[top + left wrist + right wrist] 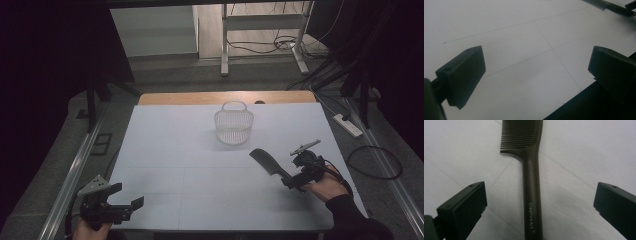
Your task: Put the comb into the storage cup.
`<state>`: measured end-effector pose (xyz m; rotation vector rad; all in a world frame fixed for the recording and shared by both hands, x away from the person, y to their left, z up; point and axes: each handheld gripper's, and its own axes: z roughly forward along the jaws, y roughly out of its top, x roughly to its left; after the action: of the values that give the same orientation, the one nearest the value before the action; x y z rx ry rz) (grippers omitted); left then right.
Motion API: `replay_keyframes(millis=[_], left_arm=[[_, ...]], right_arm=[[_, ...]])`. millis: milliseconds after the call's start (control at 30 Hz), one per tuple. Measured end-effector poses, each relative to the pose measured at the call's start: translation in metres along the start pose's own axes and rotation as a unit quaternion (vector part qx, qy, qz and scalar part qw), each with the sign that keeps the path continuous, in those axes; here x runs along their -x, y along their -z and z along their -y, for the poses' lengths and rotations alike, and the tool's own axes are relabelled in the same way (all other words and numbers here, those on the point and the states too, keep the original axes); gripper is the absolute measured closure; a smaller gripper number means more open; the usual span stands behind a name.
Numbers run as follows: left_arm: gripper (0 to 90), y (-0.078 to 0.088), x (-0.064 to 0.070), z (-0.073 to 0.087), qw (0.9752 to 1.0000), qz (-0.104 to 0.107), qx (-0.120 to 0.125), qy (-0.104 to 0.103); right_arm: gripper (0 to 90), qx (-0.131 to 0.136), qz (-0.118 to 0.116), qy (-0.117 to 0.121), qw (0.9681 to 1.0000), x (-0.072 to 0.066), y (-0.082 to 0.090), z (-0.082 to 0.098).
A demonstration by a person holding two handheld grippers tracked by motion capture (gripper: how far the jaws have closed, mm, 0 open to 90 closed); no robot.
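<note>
A dark brown comb (267, 162) lies flat on the white table (165, 150), right of centre, its teeth end pointing toward the far left. In the right gripper view its long handle (531, 177), printed "CreativeArt", runs up between the two jaws. My right gripper (292, 181) (540, 202) is open around the handle's end, and neither jaw touches it. A clear mesh basket (234, 125) with a hoop handle stands upright behind the comb. My left gripper (129, 196) (536, 72) is open over the table's near left corner with nothing between its jaws.
The table's near edge (584, 92) runs just under the left gripper. The comb's handle (610, 5) shows far off in the left gripper view. A power strip (347, 125) and a looped cable (375, 162) lie on the floor at right. Metal rails flank the table.
</note>
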<state>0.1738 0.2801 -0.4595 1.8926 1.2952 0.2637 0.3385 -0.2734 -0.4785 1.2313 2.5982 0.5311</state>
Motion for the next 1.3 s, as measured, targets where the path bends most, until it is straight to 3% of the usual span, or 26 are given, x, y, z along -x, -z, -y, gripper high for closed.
replay_keyframes(millis=[567,967,1033,1067,1100,1133,1167,1200,1267,1300], left_arm=[[2.0,0.0,0.0,0.0,1.0,0.001,0.0,-0.001],[2.0,0.0,0.0,0.0,1.0,0.001,-0.001,-0.001],[2.0,0.0,0.0,0.0,1.0,0.001,-0.001,0.0],[2.1,0.0,0.0,0.0,1.0,0.001,-0.001,0.0],[2.1,0.0,0.0,0.0,1.0,0.001,-0.001,-0.001],[2.1,0.0,0.0,0.0,1.0,0.0,-0.001,-0.001],[2.1,0.0,0.0,0.0,1.0,0.0,-0.001,-0.001],[2.1,0.0,0.0,0.0,1.0,0.001,-0.001,-0.001],[2.1,0.0,0.0,0.0,1.0,0.0,-0.001,-0.001],[2.1,0.0,0.0,0.0,1.0,0.0,-0.001,-0.001]], right_arm=[[0.0,-0.047,-0.007,0.017,0.9987,0.0,-0.029,0.008],[2.1,-0.051,-0.005,0.012,0.9986,-0.001,-0.029,0.007],[14.5,-0.052,-0.009,0.019,0.9984,-0.003,-0.025,0.005],[14.5,-0.052,-0.009,0.019,0.9984,-0.003,-0.025,0.005],[21.1,-0.05,-0.01,0.021,0.9985,-0.004,-0.023,0.005],[28.1,-0.051,-0.009,0.021,0.9984,-0.004,-0.021,0.004],[42.5,-0.051,-0.009,0.018,0.9985,-0.002,-0.018,0.003],[42.5,-0.051,-0.009,0.018,0.9985,-0.002,-0.018,0.003],[52.2,-0.049,-0.008,0.012,0.9987,0.0,-0.016,0.003],[65.6,-0.05,-0.007,0.012,0.9987,0.002,-0.015,0.002]])
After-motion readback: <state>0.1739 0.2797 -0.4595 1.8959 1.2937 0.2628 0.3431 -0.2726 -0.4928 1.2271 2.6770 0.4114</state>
